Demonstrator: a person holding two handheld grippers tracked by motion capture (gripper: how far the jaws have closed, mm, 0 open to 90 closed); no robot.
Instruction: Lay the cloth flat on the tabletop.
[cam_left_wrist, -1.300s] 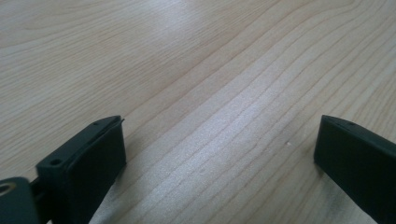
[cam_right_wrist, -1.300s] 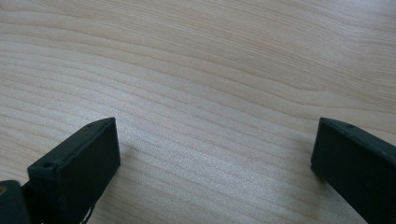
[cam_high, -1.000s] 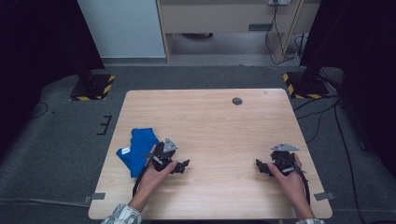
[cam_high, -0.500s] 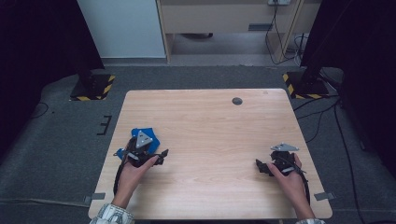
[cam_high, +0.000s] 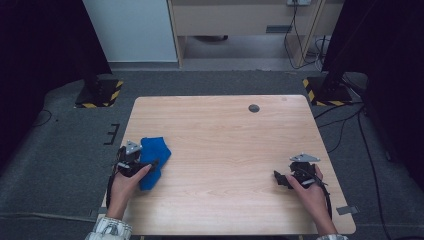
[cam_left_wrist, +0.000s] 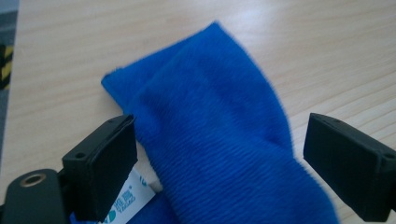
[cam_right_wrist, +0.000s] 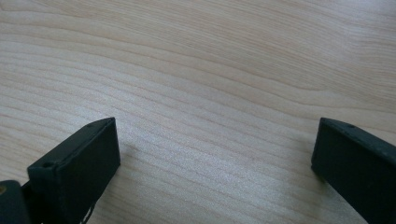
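Now blue cloth (cam_left_wrist: 224, 135) between spread left gripper (cam_left_wrist: 224, 172) jaws, unclamped

The blue cloth (cam_left_wrist: 224, 135) is soft fabric, with a fuzzy nap and fine ribbing, matt all over. A white printed label (cam_left_wrist: 128, 198) at its edge looks smooth. The worktop (cam_right_wrist: 210, 70) is pale wood with a fine grain and satin finish. Both grippers' jaws look like matt black plastic.

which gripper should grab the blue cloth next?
Left. The left gripper is open with the blue cloth between its fingers. The right gripper sits far across the table, open over bare wood.
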